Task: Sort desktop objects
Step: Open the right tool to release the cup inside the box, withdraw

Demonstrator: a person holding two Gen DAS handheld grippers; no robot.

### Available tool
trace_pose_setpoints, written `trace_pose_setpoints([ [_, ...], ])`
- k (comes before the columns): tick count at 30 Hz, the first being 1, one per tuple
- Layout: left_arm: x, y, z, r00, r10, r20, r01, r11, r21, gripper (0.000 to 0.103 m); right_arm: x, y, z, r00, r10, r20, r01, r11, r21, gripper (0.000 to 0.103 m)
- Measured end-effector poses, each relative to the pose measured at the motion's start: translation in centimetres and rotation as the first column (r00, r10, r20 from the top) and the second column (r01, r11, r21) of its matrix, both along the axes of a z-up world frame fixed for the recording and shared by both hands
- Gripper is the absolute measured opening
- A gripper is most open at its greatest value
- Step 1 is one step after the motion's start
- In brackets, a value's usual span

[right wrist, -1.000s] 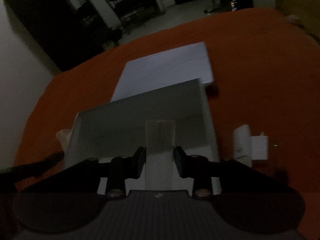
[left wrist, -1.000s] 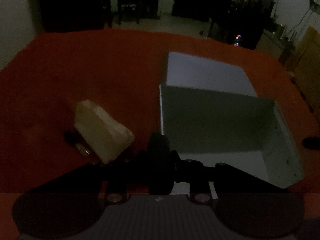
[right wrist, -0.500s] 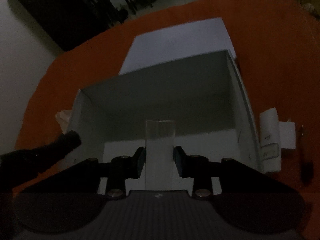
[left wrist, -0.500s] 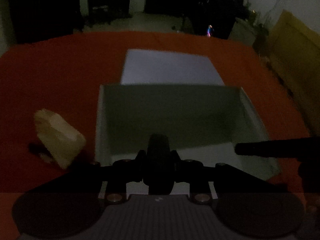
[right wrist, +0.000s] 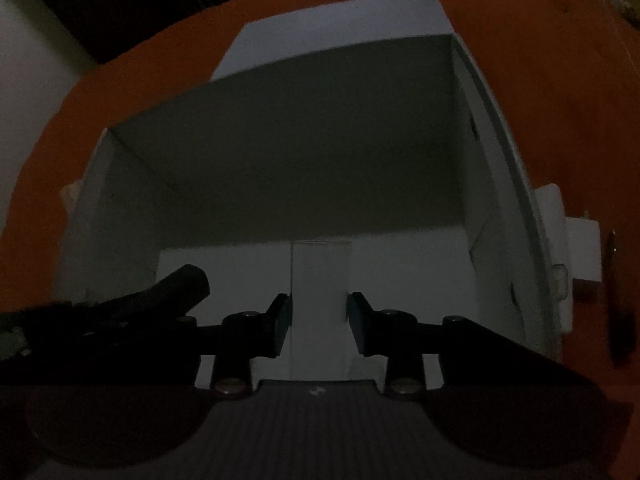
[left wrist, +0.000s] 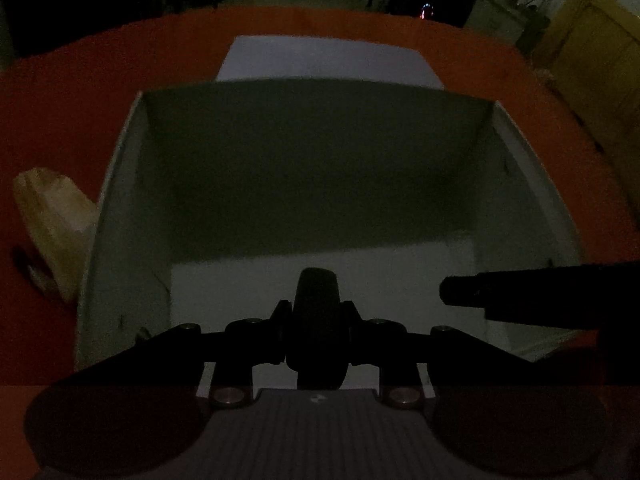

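Right wrist view: the right gripper (right wrist: 319, 328) clamps a clear, stiff, probably slippery tube (right wrist: 320, 276) low on its sides, over the open white box (right wrist: 496, 128). The left gripper (left wrist: 316, 334) pinches a dark, rigid-looking object (left wrist: 317, 300) above the same box.

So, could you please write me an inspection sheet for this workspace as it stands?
Surface: red-orange cloth-covered table.
Job's things: open white cardboard box, its flap lying flat behind; dark rounded object and clear rectangular piece held over it.
Clutter: crumpled beige paper wad left of box; white plug-like items on its right.
Grippers: left gripper and right gripper both shut on loads.
Cables: nothing seen.
Surroundings: dim room, dark furniture.
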State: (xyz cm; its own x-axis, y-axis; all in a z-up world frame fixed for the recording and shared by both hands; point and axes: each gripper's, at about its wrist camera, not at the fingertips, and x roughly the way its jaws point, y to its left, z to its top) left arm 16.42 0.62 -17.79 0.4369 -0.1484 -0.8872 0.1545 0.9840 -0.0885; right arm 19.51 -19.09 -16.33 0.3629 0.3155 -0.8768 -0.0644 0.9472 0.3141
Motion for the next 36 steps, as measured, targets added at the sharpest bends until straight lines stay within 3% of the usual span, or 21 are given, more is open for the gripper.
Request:
trace_pose_setpoints([
  [12,0.0,-0.6,-3.0,0.998,0.022,-0.052,-0.020,0.999,0.040,0.022,-0.2,0.4,-2.6,0.999,-0.013,-0.046,0.010,0.997,-0.072,0.036],
  [16,0.0,-0.5,-3.2,0.999,0.025,-0.043,-0.023,0.998,0.054,0.025,-0.1,0.1,-3.3,0.995,-0.040,-0.090,0.034,0.997,-0.072,0.042],
  [22,0.1,-0.3,-3.5,0.999,0.033,-0.039,-0.031,0.998,0.061,0.030,-0.2,1.2,-4.5,0.994,-0.077,-0.083,0.072,0.995,-0.066,0.046],
  [27,-0.2,0.0,-2.3,0.999,0.033,-0.010,-0.033,0.998,0.056,0.041,-0.6,0.7,-4.2,0.992,-0.106,-0.070,0.103,0.994,-0.047,0.058],
  [36,-0.7,1.3,0.8,0.997,0.057,0.061,-0.058,0.998,0.028,0.047,-2.2,-1.4,-1.3,0.990,-0.144,-0.004,0.144,0.989,0.033,0.060],
])
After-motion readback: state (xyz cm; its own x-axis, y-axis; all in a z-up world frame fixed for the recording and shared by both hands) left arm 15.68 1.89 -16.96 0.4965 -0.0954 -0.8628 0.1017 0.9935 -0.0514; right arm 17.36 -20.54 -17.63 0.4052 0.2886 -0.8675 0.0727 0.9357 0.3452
